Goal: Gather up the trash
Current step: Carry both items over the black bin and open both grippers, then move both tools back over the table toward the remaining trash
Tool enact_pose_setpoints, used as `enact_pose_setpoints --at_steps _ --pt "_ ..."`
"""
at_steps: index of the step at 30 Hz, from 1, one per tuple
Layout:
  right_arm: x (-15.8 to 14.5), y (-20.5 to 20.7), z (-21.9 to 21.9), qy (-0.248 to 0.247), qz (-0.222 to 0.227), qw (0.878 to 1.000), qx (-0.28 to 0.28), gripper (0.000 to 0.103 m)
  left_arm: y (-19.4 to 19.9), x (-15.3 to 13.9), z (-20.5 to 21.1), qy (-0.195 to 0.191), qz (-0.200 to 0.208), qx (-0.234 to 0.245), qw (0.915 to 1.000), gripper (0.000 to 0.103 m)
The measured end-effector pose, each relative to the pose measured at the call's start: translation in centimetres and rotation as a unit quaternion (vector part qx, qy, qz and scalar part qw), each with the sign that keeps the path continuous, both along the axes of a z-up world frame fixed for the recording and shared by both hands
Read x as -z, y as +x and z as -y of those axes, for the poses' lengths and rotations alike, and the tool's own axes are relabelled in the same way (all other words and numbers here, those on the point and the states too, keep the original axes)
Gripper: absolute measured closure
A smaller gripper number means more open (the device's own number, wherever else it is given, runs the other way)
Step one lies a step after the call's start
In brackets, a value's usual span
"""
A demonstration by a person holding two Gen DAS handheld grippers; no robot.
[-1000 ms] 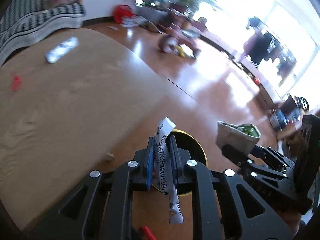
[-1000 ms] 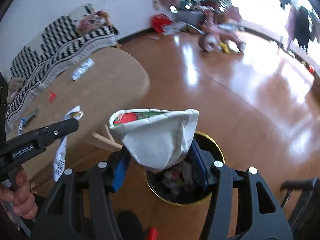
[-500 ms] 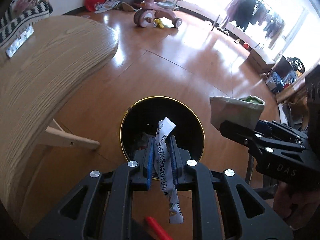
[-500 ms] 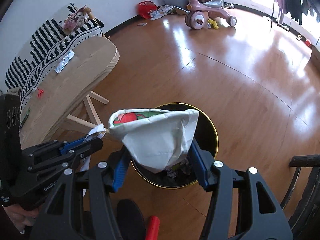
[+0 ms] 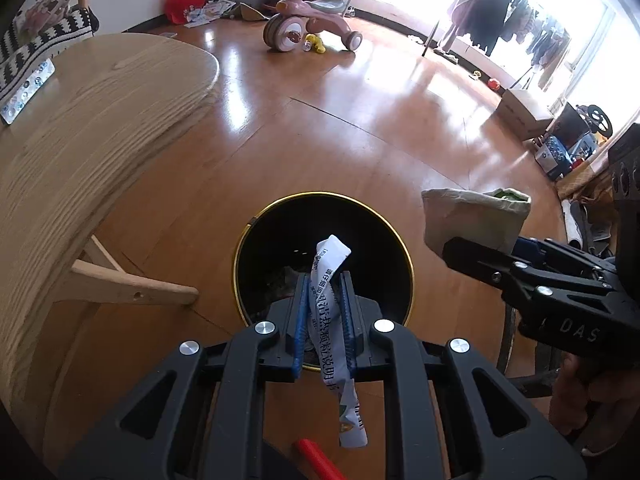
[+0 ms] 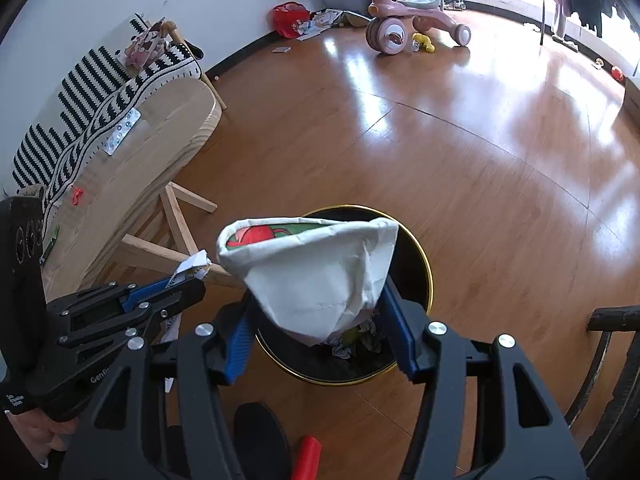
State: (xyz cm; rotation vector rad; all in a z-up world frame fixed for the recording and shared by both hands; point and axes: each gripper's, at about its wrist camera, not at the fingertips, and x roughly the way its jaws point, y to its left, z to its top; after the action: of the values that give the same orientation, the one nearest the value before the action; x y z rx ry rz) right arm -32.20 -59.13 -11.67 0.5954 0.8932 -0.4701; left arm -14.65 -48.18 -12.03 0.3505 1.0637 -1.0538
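Open bin mouth (image 5: 248, 248) below; wooden table (image 5: 80, 128) close beside, bare floor (image 5: 360, 120) beyond.

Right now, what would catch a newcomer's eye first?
The black gold-rimmed bin on the wooden floor, right below both grippers. The left gripper pinches a printed paper strip over it; the right gripper holds a crumpled white bag above its rim. Far behind stands a pink tricycle.

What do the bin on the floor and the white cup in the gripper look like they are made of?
The bin looks like glossy black metal or plastic, going by its thin, shiny gold rim; which one is unclear. The white cup looks like matte paper: it creases and dents where the right gripper pinches it, with a printed inside.
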Motion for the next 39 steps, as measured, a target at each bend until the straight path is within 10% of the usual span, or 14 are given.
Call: enact_pose_setpoints --at_steps 3,4,5,14,23,36,39 --pt "0.4 0.1 0.7 0.007 -0.003 1.0 0.009 0.038 0.0 0.1 0.7 0.006 0.012 -0.01 0.9999 0.07" --pt "0.5 -0.1 1.0 0.009 -0.001 1.0 0.015 0.031 0.2 0.1 0.7 0.01 0.014 -0.015 0.9997 0.04" --pt "0.4 -0.3 1.3 0.011 0.003 1.0 0.02 0.031 0.2 0.1 0.5 0.008 0.017 -0.021 0.9996 0.031" --pt "-1.1 -1.6 1.8 0.008 0.003 0.999 0.032 0.03 1.6 -1.8 -1.8 -0.015 -0.026 -0.057 0.9979 0.029" --pt "-7.3 6.0 -4.2 -0.045 0.035 0.998 -0.039 0.021 9.3 -13.8 -15.1 -0.071 0.052 -0.178 0.9801 0.012" --pt "-14.0 31.2 -29.3 -0.052 0.099 0.954 -0.28 0.011 23.5 -12.3 -42.5 0.086 0.205 -0.376 0.8994 0.011" --pt "-13.2 36.4 -34.2 -0.033 0.096 0.944 -0.314 0.011 25.5 -10.2 -44.0 0.1 0.208 -0.362 0.903 0.011"
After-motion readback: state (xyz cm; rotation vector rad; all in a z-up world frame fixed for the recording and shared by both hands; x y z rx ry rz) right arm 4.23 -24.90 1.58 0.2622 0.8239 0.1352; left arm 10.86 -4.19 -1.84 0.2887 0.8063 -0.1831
